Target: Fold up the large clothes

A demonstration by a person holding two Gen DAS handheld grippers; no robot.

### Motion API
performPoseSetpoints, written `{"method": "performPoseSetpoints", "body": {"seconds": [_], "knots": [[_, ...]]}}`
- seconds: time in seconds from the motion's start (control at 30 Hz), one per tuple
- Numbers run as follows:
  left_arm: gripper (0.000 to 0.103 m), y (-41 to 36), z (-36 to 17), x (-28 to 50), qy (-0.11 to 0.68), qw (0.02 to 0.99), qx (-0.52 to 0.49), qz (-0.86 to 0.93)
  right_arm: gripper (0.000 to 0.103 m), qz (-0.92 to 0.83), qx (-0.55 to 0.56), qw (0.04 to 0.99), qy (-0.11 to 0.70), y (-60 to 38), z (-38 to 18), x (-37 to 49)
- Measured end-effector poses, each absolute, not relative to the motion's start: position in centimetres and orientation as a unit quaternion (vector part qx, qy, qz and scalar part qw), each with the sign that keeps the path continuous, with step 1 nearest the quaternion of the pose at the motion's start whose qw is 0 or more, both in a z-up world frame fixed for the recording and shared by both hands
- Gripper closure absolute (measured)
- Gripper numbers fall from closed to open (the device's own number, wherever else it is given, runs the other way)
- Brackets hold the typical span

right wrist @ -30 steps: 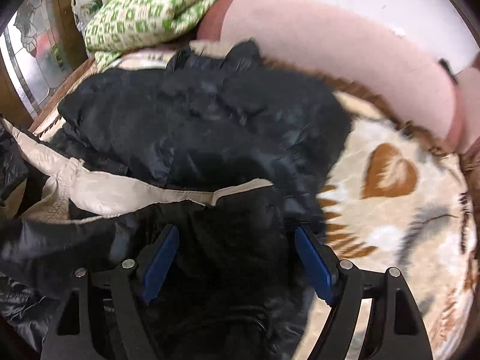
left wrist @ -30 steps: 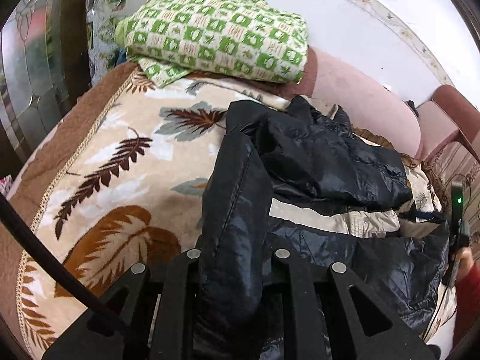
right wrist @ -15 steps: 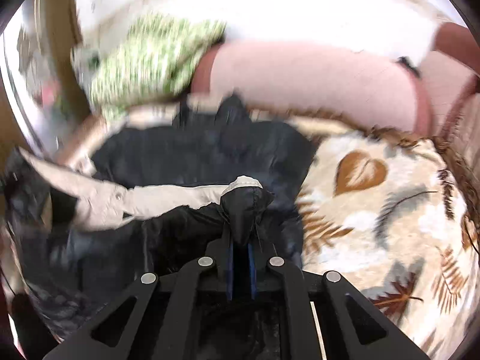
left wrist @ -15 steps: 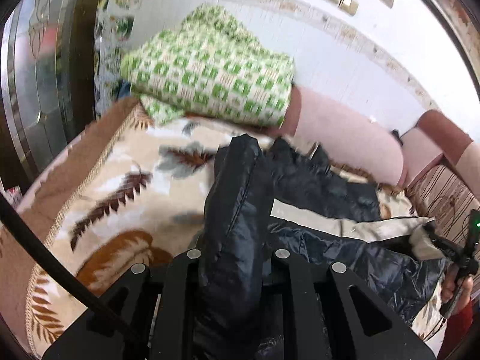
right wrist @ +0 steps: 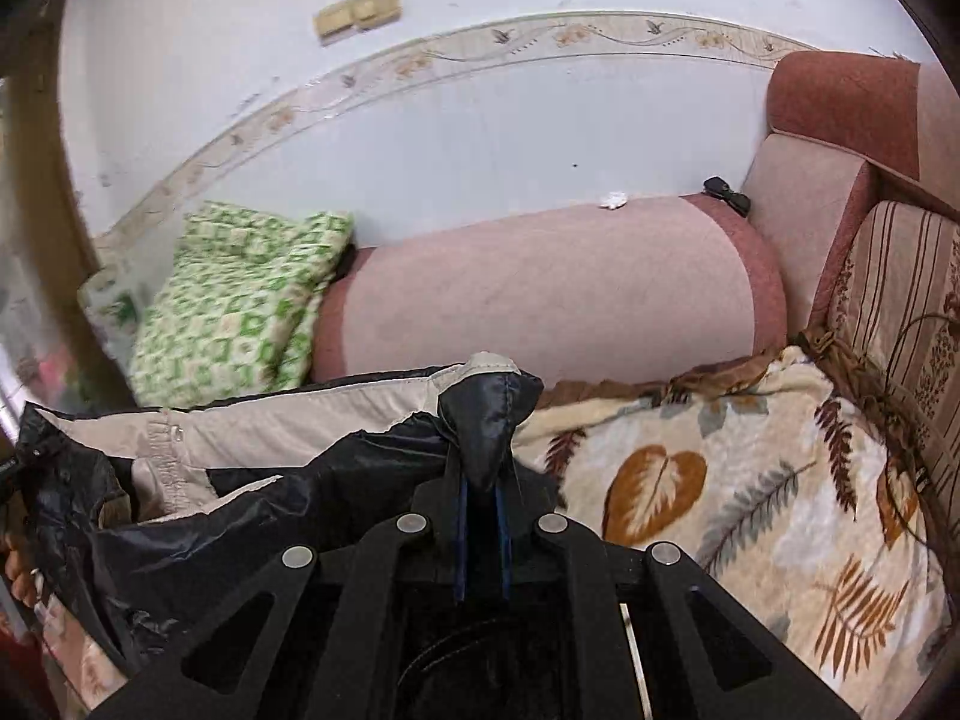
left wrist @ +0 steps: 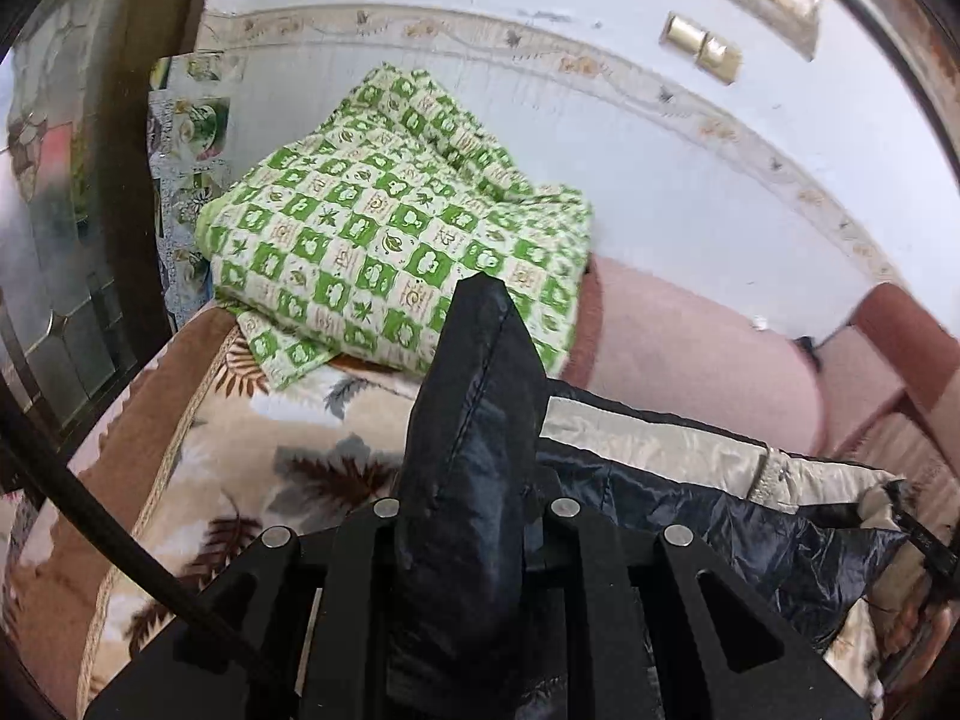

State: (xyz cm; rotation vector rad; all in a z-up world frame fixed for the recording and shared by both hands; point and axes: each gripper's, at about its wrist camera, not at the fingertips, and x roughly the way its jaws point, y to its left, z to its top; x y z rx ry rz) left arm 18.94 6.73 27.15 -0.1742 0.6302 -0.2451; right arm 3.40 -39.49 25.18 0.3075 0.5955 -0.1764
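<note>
A black puffer jacket [left wrist: 750,534] with a cream lining [left wrist: 648,438] hangs stretched between my two grippers above the leaf-patterned blanket. My left gripper [left wrist: 468,498] is shut on a thick black fold of the jacket [left wrist: 474,408] that sticks up between its jaws. My right gripper [right wrist: 482,516] is shut on another black corner of the jacket [right wrist: 486,420], next to the cream lining edge [right wrist: 288,426]. The jacket's lower part is hidden behind the gripper bodies.
The leaf-patterned blanket [right wrist: 720,480] covers the sofa seat. A folded green checked quilt [left wrist: 384,234] lies at the back left. A pink bolster [right wrist: 540,288] runs along the white wall. A striped sofa back [right wrist: 900,300] stands at the right.
The right gripper closed on the jacket corner. Both grippers then rose, lifting the jacket's edge off the blanket and stretching it between them; the views tilted up toward the wall.
</note>
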Motion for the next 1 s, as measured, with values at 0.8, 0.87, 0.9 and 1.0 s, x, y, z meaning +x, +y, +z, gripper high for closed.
{"method": "performPoseSetpoints", "body": {"seconds": [0.8,0.87,0.9,1.0], "knots": [[0.046,4.0,6.4,37.0,0.457,0.888,-0.053,-0.013,0.073,-0.191,0.15,0.868,0.433,-42.4,6.1,20.5],[0.046,5.4,6.7,36.8,0.465,0.88,-0.089,-0.026,0.059,-0.199,0.152,0.868,0.429,-42.8,6.5,20.1],[0.046,6.0,7.0,36.6,0.466,0.879,-0.1,-0.029,0.052,-0.201,0.154,0.87,0.422,-42.9,7.1,19.7],[0.046,7.2,9.2,35.4,0.452,0.885,-0.108,-0.036,0.044,-0.211,0.16,0.88,0.393,-43.8,9.6,17.5]]}}
